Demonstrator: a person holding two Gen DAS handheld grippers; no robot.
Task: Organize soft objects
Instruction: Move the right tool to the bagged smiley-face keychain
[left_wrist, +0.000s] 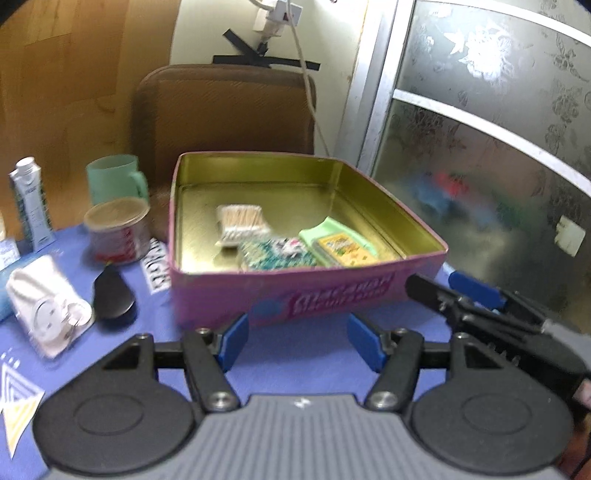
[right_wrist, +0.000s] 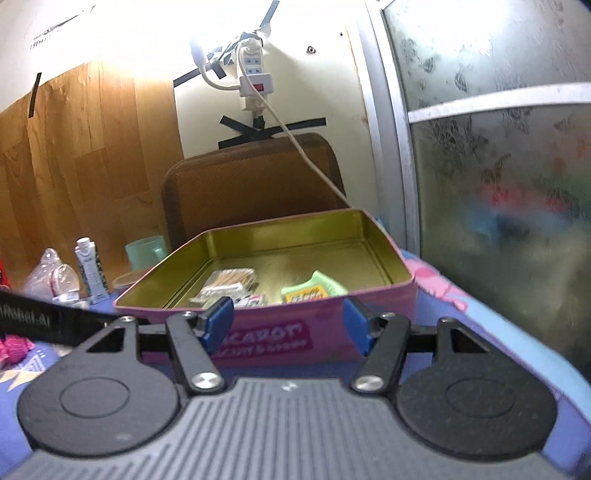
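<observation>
- Walls (right_wrist: 295, 55) of cream paint and wood panel back the room, beside a frosted patterned door (left_wrist: 491, 122).
- Blue patterned cloth covers the surface (left_wrist: 295, 354).
- Pink tin (left_wrist: 306, 291) sits open there, holding a cotton swab pack (left_wrist: 242, 221) and a green packet (left_wrist: 340, 243).
- Left gripper (left_wrist: 297, 341) and right gripper (right_wrist: 288, 325) both stand apart, empty.
</observation>
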